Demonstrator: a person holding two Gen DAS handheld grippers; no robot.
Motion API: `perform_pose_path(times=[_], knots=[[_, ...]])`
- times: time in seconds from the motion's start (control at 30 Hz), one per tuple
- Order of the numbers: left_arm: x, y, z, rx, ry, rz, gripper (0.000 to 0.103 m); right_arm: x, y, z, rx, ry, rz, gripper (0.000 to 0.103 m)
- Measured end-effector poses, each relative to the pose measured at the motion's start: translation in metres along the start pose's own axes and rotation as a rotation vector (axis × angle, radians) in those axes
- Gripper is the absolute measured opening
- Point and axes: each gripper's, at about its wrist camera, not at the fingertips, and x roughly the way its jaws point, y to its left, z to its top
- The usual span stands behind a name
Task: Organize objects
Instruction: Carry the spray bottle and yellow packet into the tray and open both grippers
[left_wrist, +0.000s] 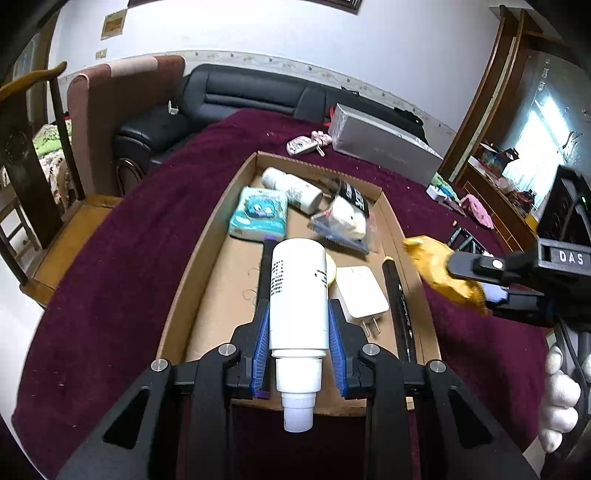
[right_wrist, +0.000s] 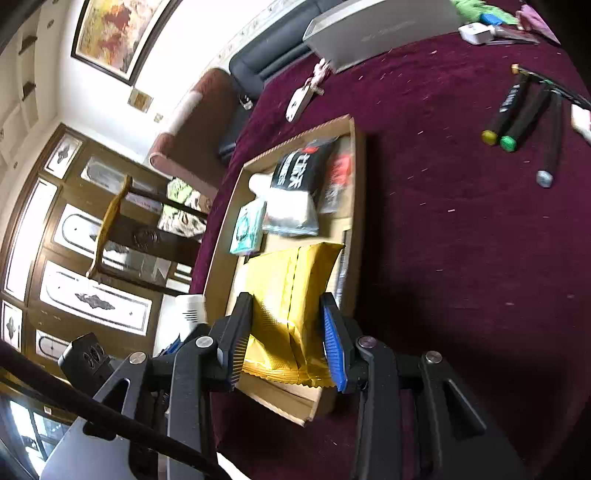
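Worktop cloth (left_wrist: 122, 258) deep maroon, flecked with pale crumbs; cardboard tray (left_wrist: 218, 266) plain tan. Bottle (left_wrist: 299, 291) white with black print, between blue ribbed pads (left_wrist: 260, 350) on black tongs; packet (right_wrist: 291, 306) golden yellow, crimped edge; tissue pack (left_wrist: 258, 214) teal with a cartoon face. Charger (left_wrist: 362, 291) white; markers (right_wrist: 517, 110) black with yellow, green and grey caps; pouch (right_wrist: 303, 166) black with white lettering.

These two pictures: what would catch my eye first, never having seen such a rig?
Probably the white bottle clamped in the left gripper, held over the near end of a cardboard tray. Next, the yellow packet pinched in the right gripper, also above that tray. The tray sits on a maroon cloth and already holds tissues and a white charger.
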Motion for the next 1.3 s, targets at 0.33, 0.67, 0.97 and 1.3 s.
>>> perform_pose_path(times=[0.33, 0.67, 0.97, 1.3], knots=[[0.021, -0.007, 0.002, 0.025, 0.049, -0.025, 0.025, 0.034, 0.003, 0.009, -0.066, 0.076, -0.054, 0.035], [0.041, -0.004, -0.002, 0.016, 0.111, -0.044, 0.025, 0.061, 0.018, 0.021, -0.144, 0.081, -0.150, 0.035], [0.041, -0.002, -0.002, -0.002, 0.103, -0.072, 0.026, 0.077, 0.037, 0.025, -0.296, 0.031, -0.326, 0.035], [0.037, -0.003, -0.002, -0.022, 0.082, -0.090, 0.051, 0.089, 0.038, 0.028, -0.304, 0.043, -0.355, 0.038]])
